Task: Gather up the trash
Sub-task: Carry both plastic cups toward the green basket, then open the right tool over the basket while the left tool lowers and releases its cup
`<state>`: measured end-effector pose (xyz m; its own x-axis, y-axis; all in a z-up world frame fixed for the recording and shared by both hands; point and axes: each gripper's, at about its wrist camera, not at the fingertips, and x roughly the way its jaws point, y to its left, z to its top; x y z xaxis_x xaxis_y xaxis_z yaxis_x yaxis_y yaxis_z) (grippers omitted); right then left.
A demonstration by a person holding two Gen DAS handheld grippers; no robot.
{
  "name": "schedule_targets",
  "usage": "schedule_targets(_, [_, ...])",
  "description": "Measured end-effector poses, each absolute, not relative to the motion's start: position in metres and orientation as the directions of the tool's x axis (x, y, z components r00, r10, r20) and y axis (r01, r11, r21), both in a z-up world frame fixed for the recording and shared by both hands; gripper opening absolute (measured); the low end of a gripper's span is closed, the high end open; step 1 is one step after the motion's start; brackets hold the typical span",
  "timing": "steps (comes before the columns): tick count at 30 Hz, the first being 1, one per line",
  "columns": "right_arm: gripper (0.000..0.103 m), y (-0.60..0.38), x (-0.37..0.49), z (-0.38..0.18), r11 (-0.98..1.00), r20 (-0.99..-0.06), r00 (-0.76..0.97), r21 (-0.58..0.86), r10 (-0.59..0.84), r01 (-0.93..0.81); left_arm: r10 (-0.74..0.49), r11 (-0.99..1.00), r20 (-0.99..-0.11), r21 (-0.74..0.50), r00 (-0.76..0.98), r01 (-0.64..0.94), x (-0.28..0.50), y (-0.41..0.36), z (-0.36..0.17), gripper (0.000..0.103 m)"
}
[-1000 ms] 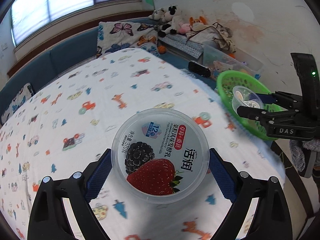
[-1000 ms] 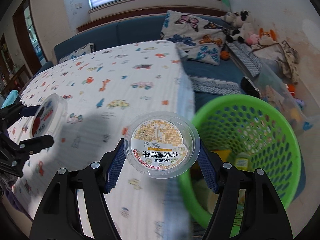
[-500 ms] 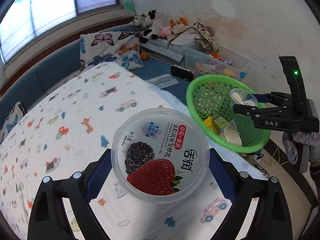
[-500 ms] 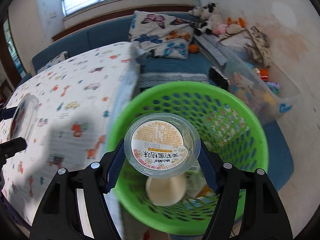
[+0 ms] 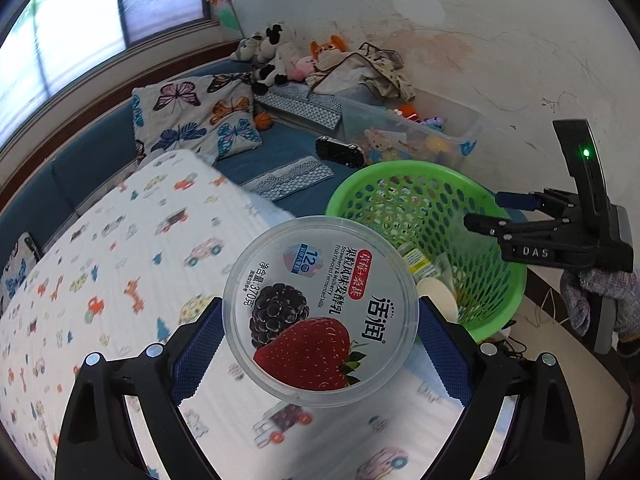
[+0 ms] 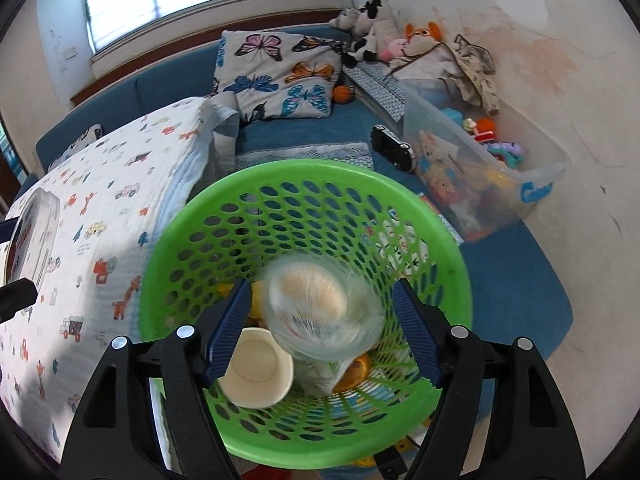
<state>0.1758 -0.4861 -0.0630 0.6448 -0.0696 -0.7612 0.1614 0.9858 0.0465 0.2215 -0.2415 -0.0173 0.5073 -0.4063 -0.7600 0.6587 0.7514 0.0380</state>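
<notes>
My left gripper (image 5: 320, 350) is shut on a round yogurt tub (image 5: 320, 308) with a strawberry and blackberry lid, held over the bed's edge left of the green basket (image 5: 500, 292). My right gripper (image 6: 322, 332) hovers over the green basket (image 6: 440, 240), its jaws opening. A clear plastic cup (image 6: 320, 312), blurred, is dropping between the blue pads (image 6: 230, 328) without touching them. In the left wrist view the right gripper (image 5: 492, 216) hangs empty over the basket. A white paper cup (image 6: 258, 368) and other trash lie in the basket.
A bed with a cartoon-print quilt (image 5: 100, 260) lies left of the basket. Behind are a blue bench with a butterfly pillow (image 6: 280, 76), plush toys (image 6: 372, 20), a clear toy bin (image 6: 500, 168) and a black toy car (image 6: 392, 150). A gloved hand (image 5: 592, 296) holds the right gripper.
Both grippers moved right, from over the quilt towards the basket. The right gripper carried its clear cup over the basket, opened, and the cup is now falling free. The left still holds the tub.
</notes>
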Motion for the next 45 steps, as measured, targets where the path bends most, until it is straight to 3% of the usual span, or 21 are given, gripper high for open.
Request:
schedule_targets(19, [0.079,-0.501,0.145,-0.043,0.986,-0.731,0.679,0.056,-0.069,0.160,-0.418,0.725,-0.768,0.039,0.484,0.688,0.241,-0.312,-0.019,0.090])
schedule_targets(45, [0.084,-0.499,0.132,-0.049,0.986,-0.732,0.680,0.088,-0.032,0.141,-0.438,0.727,-0.784,-0.022,0.440,0.686,0.253,-0.344,-0.029,0.091])
